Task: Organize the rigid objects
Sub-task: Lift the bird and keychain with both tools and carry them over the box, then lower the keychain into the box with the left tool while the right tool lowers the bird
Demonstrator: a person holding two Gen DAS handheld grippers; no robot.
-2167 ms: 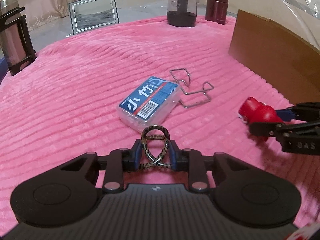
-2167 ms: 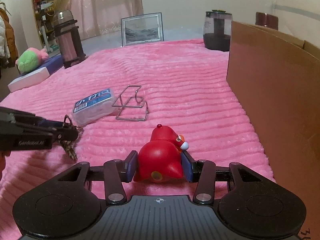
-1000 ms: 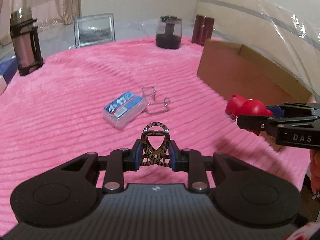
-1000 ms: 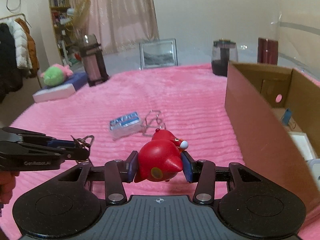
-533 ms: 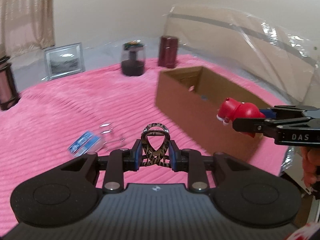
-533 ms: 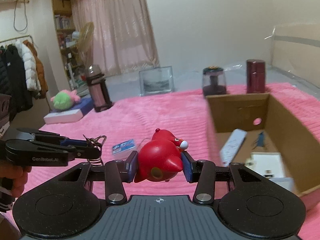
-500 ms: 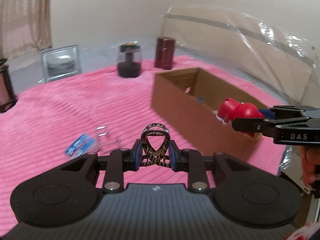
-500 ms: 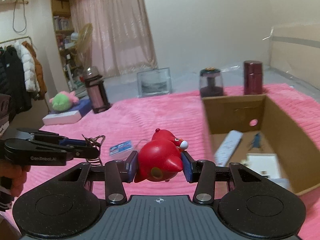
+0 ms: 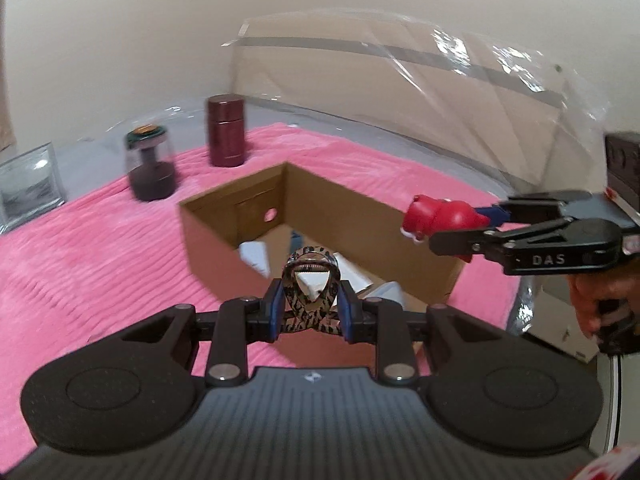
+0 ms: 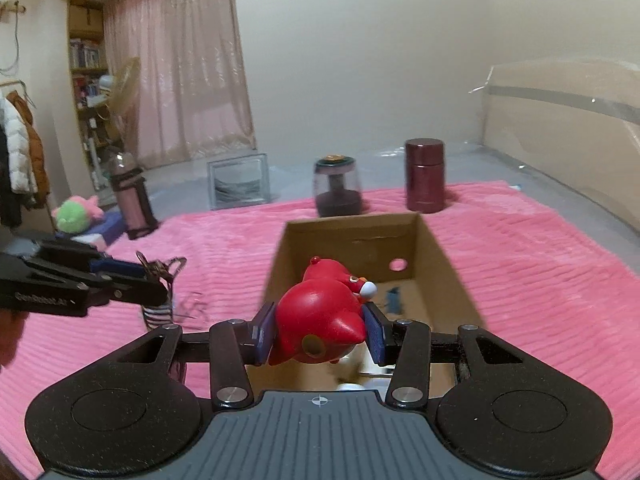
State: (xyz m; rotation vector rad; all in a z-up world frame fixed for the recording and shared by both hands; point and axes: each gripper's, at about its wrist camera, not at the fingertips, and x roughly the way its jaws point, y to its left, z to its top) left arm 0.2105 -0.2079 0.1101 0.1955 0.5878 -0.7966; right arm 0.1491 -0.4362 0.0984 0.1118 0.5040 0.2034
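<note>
At the centre of the left wrist view, the left gripper (image 9: 311,307) is clamped on a leopard-patterned hair clip (image 9: 310,280), held up in front of the open cardboard box (image 9: 224,232) on the pink blanket (image 9: 80,248). At the right edge the right gripper (image 9: 448,220), its side lettered "DAS", pinches a red bird toy (image 9: 440,214) above the box's far wall. In the right wrist view that toy (image 10: 320,316) fills the lower middle, and the left gripper's arm at left reads "GenRobot.AI". A maroon canister (image 10: 425,176) stands beyond the box
</note>
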